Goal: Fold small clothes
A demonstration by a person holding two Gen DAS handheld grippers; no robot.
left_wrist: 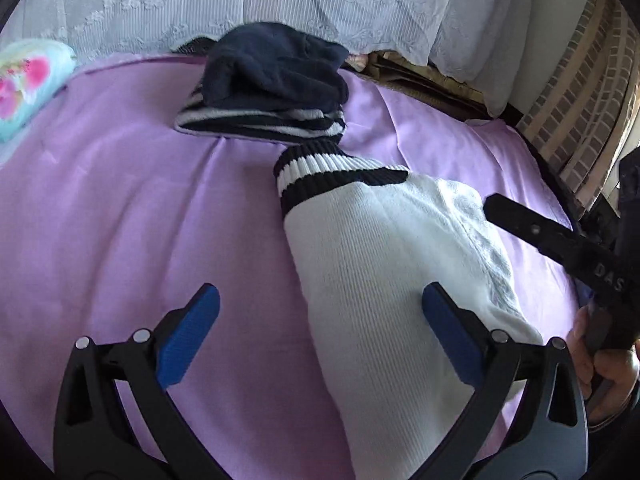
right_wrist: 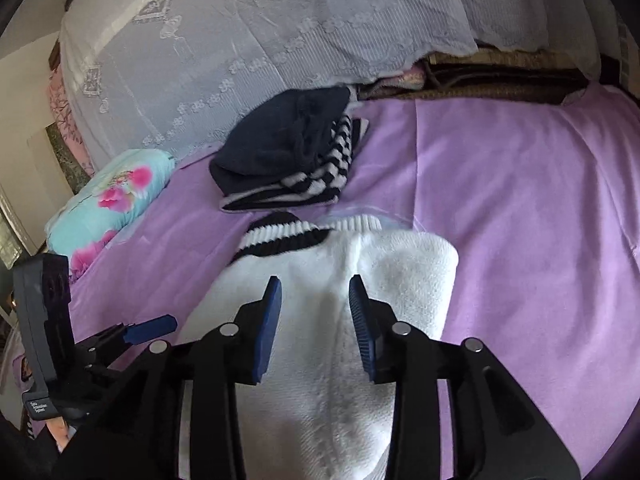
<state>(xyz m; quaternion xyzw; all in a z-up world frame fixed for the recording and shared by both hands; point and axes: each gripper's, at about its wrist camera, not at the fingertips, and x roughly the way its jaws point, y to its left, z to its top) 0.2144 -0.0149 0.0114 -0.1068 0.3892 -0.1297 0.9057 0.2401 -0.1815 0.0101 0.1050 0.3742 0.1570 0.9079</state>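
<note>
Left wrist view, left to right: floral turquoise pillow (left_wrist: 28, 88) far out past the left finger, at the edge of the lilac bedsheet (left_wrist: 120, 216). Left gripper (left_wrist: 320, 338) released, blue pads (left_wrist: 192, 336) spread wide, nothing pinched. Straight ahead and well beyond the tips: folded stack, dark navy fleece garment (left_wrist: 276, 70) on top of a navy-and-white striped knit (left_wrist: 264, 124). White ribbed knit garment with black-and-white striped cuff (left_wrist: 368, 248) flat on the sheet, running from just short of the stack back between the fingers, nearer the right pad, under the gap but not gripped. Right of that: black finger of the right gripper (left_wrist: 552, 236) over the garment's far edge, person's hand (left_wrist: 600, 360) on its handle.

Right wrist view, left to right: pillow (right_wrist: 112, 200) far left of the tips; left gripper (right_wrist: 148, 330) low at left, beside the white garment's edge. Right gripper (right_wrist: 315, 292) partly spread, pads (right_wrist: 268, 328) hovering over the middle of the white garment (right_wrist: 400, 280), fabric below the gap, no contact visible on either pad. Stack ahead of the tips, navy piece (right_wrist: 280, 144) over striped piece (right_wrist: 320, 184), just past the striped cuff. Bare sheet (right_wrist: 520, 220) to the right. White lace cover (right_wrist: 260, 32) behind everything.
</note>
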